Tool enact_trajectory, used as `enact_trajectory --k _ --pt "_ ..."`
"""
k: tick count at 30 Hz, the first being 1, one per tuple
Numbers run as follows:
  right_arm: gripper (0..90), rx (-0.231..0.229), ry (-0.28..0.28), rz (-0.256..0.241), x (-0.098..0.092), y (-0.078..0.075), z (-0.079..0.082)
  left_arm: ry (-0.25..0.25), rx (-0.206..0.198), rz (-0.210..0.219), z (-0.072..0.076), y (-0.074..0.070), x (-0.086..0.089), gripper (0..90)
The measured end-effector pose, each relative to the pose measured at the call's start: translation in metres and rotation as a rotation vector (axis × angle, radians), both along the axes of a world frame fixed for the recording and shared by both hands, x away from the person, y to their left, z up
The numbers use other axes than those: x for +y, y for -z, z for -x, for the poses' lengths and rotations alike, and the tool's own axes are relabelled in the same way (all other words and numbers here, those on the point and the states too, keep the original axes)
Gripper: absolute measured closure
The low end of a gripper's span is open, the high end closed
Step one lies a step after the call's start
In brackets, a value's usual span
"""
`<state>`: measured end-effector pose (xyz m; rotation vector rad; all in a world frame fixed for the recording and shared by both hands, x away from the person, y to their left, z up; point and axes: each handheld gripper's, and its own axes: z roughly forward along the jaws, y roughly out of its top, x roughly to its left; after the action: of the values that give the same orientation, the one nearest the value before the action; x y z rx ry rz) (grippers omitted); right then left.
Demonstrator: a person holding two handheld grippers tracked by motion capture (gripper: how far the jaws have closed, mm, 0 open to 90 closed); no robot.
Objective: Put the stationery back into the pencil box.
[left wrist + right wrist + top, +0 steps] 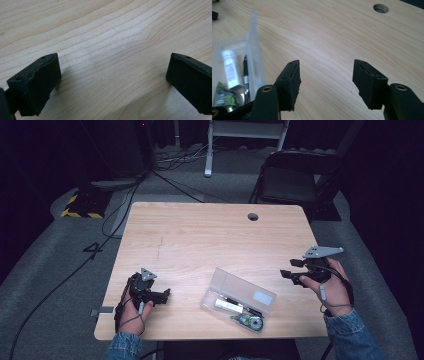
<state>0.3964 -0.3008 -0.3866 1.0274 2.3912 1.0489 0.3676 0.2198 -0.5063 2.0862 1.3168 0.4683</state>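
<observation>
Hands low at table (200, 235) edges flanking clear case (239, 300), left gripper (162, 296) and right gripper (287, 275) jaws released.

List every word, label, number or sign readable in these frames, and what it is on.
None can be read.
White tube in the clear case: dark print on its label, too blurred.
Pen beside it: a white band with marks, too small.
Case lid: a pale sticker, no legible text.
Green item: no text made out.
Floor plate with yellow-black hazard stripes: a marking, no words.
</observation>
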Motion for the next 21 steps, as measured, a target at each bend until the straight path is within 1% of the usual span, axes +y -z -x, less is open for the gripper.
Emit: enact_trajectory --k 8,14,21 --pt "39.1 0.029 0.038 0.003 -0.019 0.020 -0.016 -0.003 0.001 -0.008 0.001 0.000 0.001 0.1" --pt "38.0 0.027 0.042 0.000 -0.027 0.031 -0.021 -0.003 0.000 -0.004 0.002 0.000 0.002 0.1" --pt "37.4 0.042 0.057 0.010 -0.034 0.050 -0.025 -0.003 -0.001 -0.004 0.002 0.000 0.002 0.1"
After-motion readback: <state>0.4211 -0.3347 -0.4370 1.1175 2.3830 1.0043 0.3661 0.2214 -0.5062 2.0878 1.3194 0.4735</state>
